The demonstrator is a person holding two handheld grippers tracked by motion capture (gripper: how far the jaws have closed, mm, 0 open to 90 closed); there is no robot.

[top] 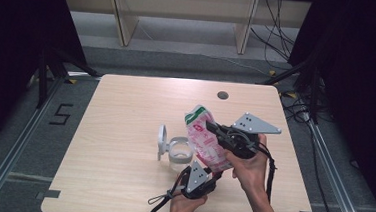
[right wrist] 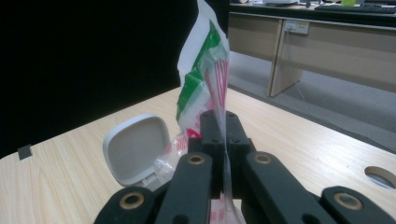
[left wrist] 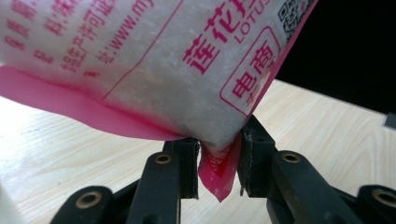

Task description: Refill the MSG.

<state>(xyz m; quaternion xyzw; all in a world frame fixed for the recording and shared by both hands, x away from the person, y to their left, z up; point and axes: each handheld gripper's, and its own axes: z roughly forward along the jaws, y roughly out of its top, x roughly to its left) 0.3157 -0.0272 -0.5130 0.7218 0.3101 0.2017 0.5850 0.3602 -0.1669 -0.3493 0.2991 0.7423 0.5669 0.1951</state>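
Observation:
A pink-and-white plastic bag (top: 205, 143) with a green-striped top hangs tilted above the table, held between both grippers. My left gripper (top: 215, 175) comes from below and is shut on the bag's lower corner; in the left gripper view its jaws (left wrist: 218, 150) pinch the pink bottom seam of the bag (left wrist: 163, 70). My right gripper (top: 212, 128) reaches in from the right and is shut on the bag's side near the top; in the right gripper view its jaws (right wrist: 223, 135) clamp the thin film of the bag (right wrist: 205, 88).
A clear round container (top: 179, 154) with its white hinged lid (top: 162, 142) swung open stands on the wooden table (top: 125, 111) just left of the bag; the lid (right wrist: 137, 149) also appears in the right gripper view. A cable hole (top: 222, 95) lies near the far edge.

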